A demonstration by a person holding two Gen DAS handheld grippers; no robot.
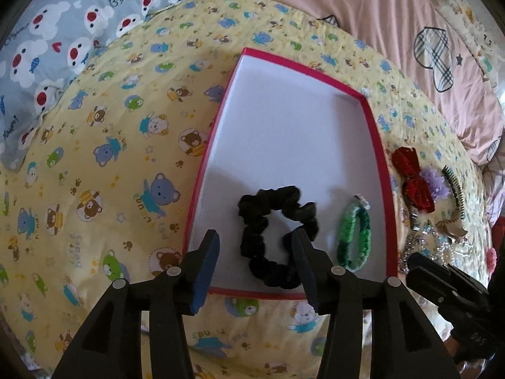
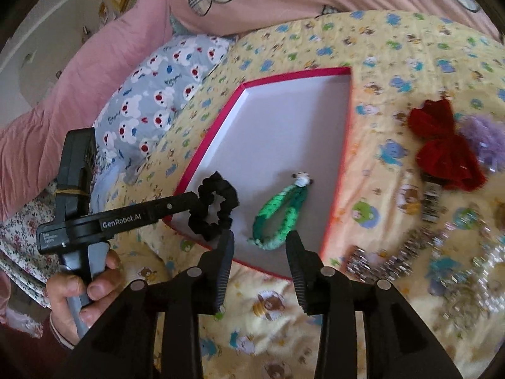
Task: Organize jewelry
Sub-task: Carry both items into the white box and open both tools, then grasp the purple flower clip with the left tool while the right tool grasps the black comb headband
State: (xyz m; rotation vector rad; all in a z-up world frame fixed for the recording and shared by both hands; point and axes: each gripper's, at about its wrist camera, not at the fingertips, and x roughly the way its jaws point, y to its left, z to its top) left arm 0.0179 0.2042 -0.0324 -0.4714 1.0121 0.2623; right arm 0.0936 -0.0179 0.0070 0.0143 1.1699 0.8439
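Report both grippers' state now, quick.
Left gripper: open, fingers apart around the black scrunchie, not pinching it.
Right gripper: open, holding nothing, green bracelet lying just ahead.

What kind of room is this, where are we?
Most likely a bedroom, on a bed: a yellow bear-print quilt, a grey pillow and a pink duvet surround the red-rimmed box.

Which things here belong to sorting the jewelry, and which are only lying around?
Job: red box, black scrunchie, green band, red bow, purple flower, comb, silver chains.

Just lying about: yellow quilt, grey pillow, pink bedding.
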